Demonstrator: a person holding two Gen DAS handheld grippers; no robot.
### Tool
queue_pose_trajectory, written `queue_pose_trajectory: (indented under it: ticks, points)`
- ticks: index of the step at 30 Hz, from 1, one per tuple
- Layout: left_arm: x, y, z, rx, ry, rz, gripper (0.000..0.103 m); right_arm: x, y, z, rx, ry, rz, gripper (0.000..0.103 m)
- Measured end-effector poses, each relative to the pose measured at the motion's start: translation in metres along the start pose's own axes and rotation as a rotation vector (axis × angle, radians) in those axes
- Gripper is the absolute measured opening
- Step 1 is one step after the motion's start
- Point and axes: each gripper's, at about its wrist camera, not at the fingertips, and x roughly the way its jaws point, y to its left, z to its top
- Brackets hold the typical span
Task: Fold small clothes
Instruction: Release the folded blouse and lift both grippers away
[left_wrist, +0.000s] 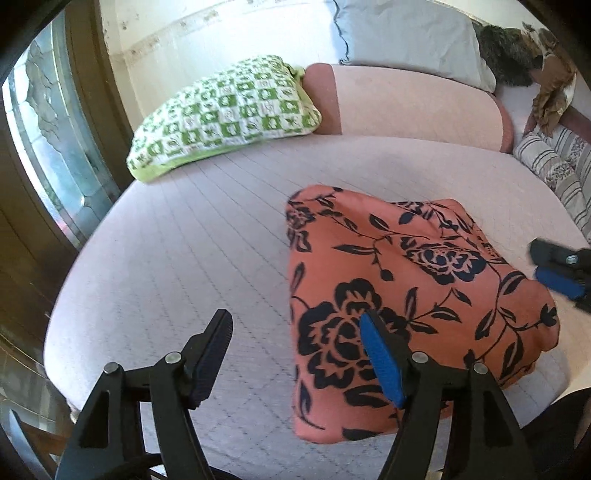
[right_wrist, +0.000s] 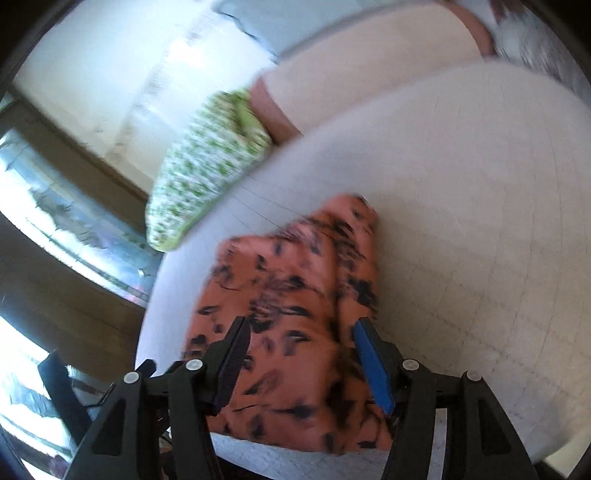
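An orange garment with a dark floral print (left_wrist: 406, 280) lies folded in a rough square on the pale quilted bed (left_wrist: 177, 243). My left gripper (left_wrist: 295, 321) hovers open over the garment's left edge. Its blue-padded finger is above the cloth, its other finger is above bare bed, and nothing is pinched. My right gripper (left_wrist: 557, 273) shows at the garment's right side. In the blurred right wrist view, the right gripper (right_wrist: 303, 325) stands open over the near part of the garment (right_wrist: 295, 280), and its pads do not press on the cloth.
A green-and-white checked pillow (left_wrist: 225, 114) lies at the bed's far left, against a pink bolster (left_wrist: 406, 107). Striped bedding (left_wrist: 554, 166) is bunched at the far right. A window with a wooden frame (left_wrist: 48, 147) runs along the left. The bed's edge curves close below me.
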Motion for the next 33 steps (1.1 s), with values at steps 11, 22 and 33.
queue_pose_trajectory:
  ticks: [11,22,33]
  points:
    - [0.032,0.006,-0.022,0.037,0.078,0.103,0.081,0.047,0.011,-0.034,-0.108,0.243,-0.058,0.034]
    - [-0.015,0.017,-0.009,-0.023,-0.017,0.096,0.081,0.012,0.026,-0.023,-0.13,0.151,-0.032,0.036]
    - [-0.093,0.029,0.018,-0.115,-0.167,0.056,0.081,-0.052,0.066,-0.011,-0.241,-0.068,-0.114,0.038]
